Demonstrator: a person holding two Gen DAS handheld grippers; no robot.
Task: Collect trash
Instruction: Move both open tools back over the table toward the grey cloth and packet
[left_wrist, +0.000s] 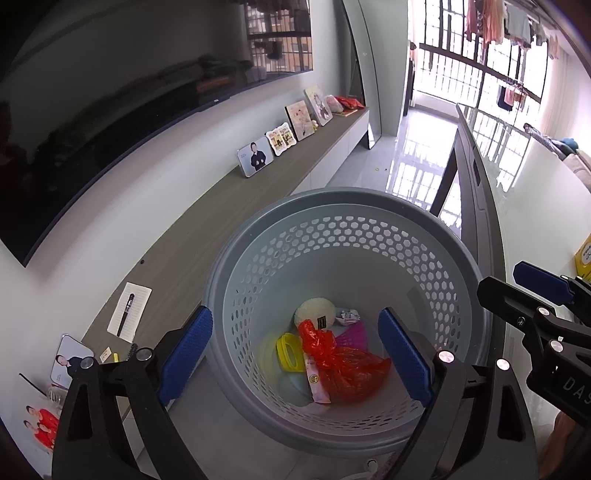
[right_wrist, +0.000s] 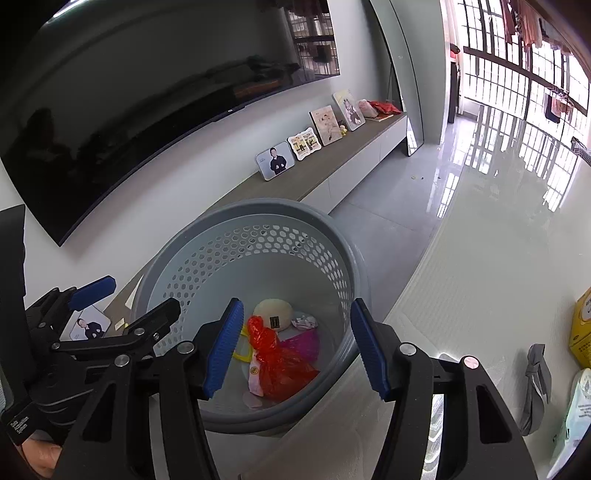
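Note:
A grey perforated basket stands on the floor by a white table. In it lie a red plastic bag, a yellow ring, a cream round lump, a pink wrapper and a crumpled packet. My left gripper hangs over the basket's mouth, open, with nothing between its blue pads. My right gripper is beside it over the same basket, also open and empty, above the red bag. Each gripper shows in the other's view: right gripper, left gripper.
A grey knotted cloth, a yellow box and a white packet lie on the table at right. A low cabinet along the wall carries photo frames and a notepad with a pen. A large TV hangs above.

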